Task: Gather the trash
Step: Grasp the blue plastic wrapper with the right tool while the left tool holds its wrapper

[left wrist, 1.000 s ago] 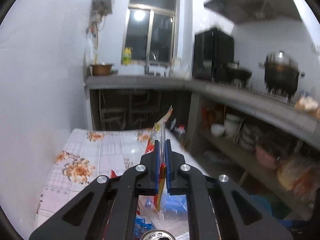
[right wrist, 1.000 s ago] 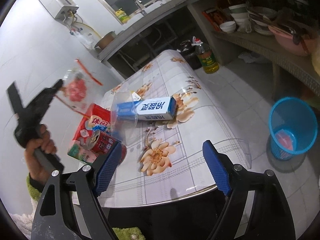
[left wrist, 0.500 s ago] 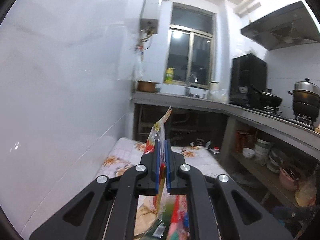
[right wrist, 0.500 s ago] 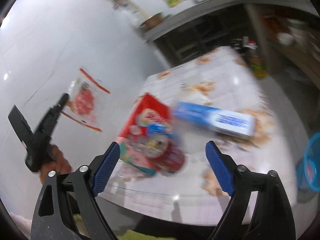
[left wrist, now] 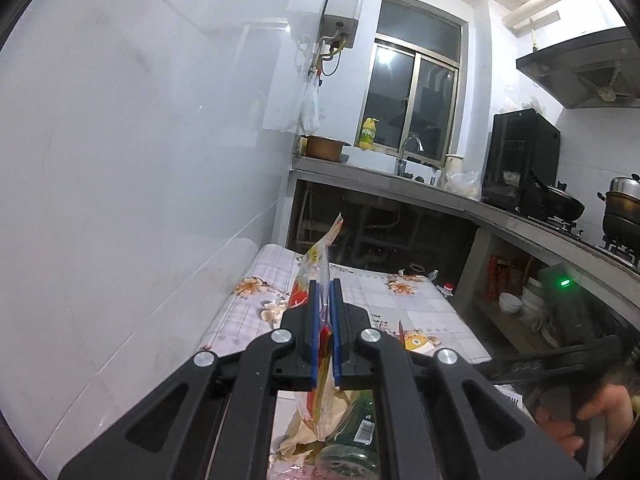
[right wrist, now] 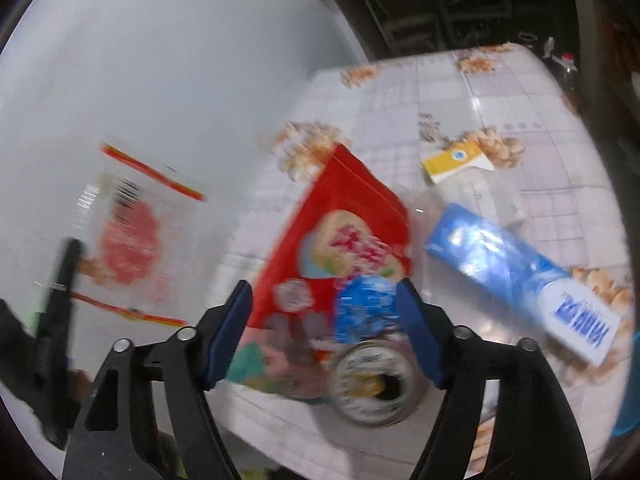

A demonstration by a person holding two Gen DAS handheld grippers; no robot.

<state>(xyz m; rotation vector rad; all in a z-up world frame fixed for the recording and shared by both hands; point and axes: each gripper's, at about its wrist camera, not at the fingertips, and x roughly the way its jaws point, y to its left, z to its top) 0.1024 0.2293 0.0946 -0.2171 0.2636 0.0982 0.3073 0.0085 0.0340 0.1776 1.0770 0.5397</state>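
Observation:
My left gripper (left wrist: 325, 292) is shut on a clear plastic wrapper with red print (left wrist: 316, 264) and holds it in the air above the table; the wrapper also shows in the right wrist view (right wrist: 132, 232) at the left. My right gripper (right wrist: 326, 312) is open above the table's near end. Below it lie a red snack bag (right wrist: 340, 224), a small blue packet (right wrist: 360, 312) and an opened can (right wrist: 376, 384). A blue toothpaste box (right wrist: 520, 276) and a yellow-and-white box (right wrist: 456, 164) lie to its right.
The floral table (right wrist: 500, 92) stands against a white tiled wall (left wrist: 140, 200). A counter with sink, black cabinet and pots (left wrist: 520, 208) runs along the back and right. Bowls sit on the shelf below (left wrist: 512, 304). A blue bin's edge (right wrist: 628, 412) shows at far right.
My left gripper has risen and tilted up with the wrapper, now facing the wall and window. My right gripper has moved left and down toward the red bag and can.

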